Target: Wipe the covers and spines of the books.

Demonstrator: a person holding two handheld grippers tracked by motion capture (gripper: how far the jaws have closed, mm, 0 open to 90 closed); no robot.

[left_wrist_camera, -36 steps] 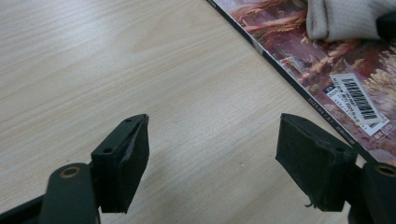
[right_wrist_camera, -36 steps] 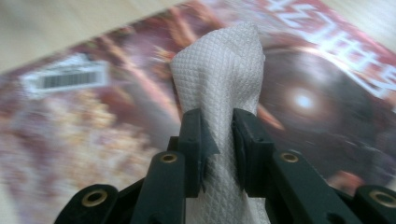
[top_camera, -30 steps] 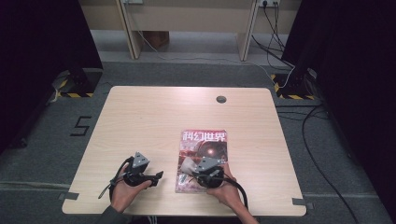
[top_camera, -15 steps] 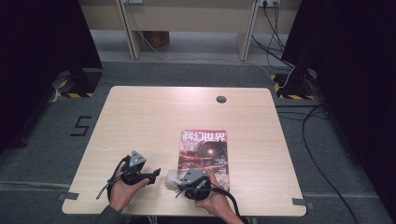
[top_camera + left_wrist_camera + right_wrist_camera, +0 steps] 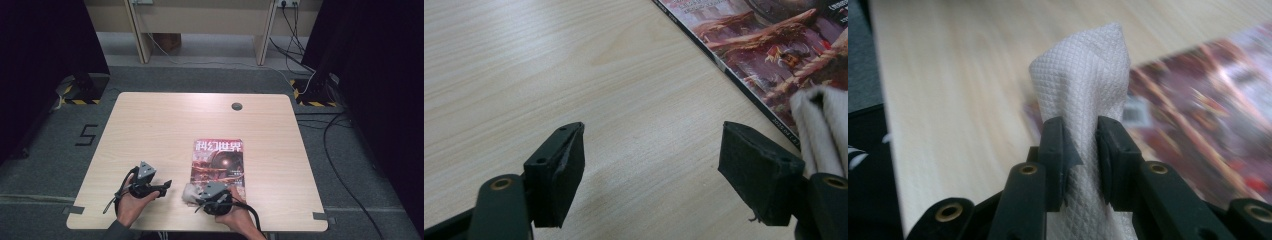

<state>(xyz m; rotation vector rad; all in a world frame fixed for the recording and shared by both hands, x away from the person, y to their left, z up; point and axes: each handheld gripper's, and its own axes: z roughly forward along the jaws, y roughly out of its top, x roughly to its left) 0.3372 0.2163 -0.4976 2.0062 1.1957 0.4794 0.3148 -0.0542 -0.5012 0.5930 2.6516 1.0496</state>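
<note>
Wiping looks like the work in hand: the right gripper [image 5: 200, 196] has its fingers [image 5: 1055, 150] clamped on a folded white tissue [image 5: 1083, 70], held at the near left corner of the magazine [image 5: 218, 164], which lies flat toward the near edge of the worktop [image 5: 160, 125], a little right of its middle. The left gripper [image 5: 162, 187] hovers just left of the magazine over bare wood, fingers [image 5: 556, 172] wide apart and holding nothing.

Risks, as I judge them: the magazine is pinned by nothing, so a sideways drag of the tissue could slide it or lift its cover, since the idle gripper is not bracing it. The wad is pinched near its base only, so its free end may fold over or pull out under pressure. Pressing too low could scrape hard fingertips across the glossy cover.

The tissue's long axis runs out along the line of the fingers, tip pointing away from the hand toward the worktop's left edge. The magazine's long axis runs from near edge to far edge, title at the far end
</note>
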